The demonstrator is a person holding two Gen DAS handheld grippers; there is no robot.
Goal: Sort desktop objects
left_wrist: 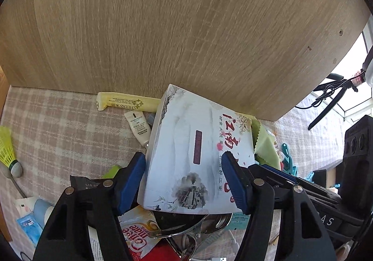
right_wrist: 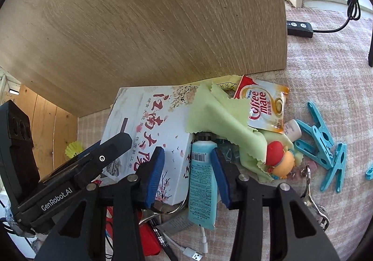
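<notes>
Left wrist view: the sorting looks barely begun. A heap of mixed things lies on the pink checked tablecloth in front of an upright pale wooden board: a yellow paper-wrapped stick along the board's foot, a small white squeeze tube, a yellow-green shuttlecock near the cloth's left edge, a red and white Coffee mate sachet and a metal clip at the near edge. The white cardboard box printed with ink landscape and red characters sits tilted on top of the heap. The left gripper straddles its near end, blue pads against the box's two sides; the jaws stand about halfway apart and appear to clamp it, the left pad touching the side wall, the right lying on the printed top near its edge.

Right wrist view: nothing looks grouped yet. A light green cloth with pinked edges is draped over the box's corner, another Coffee mate sachet and a red and orange toy figure lie on it, and blue plastic clothes pegs are scattered toward the cloth's right edge. The right gripper has its jaws partly apart around a light blue squeeze tube lying beside the box; whether the pads already pinch it I cannot tell
</notes>
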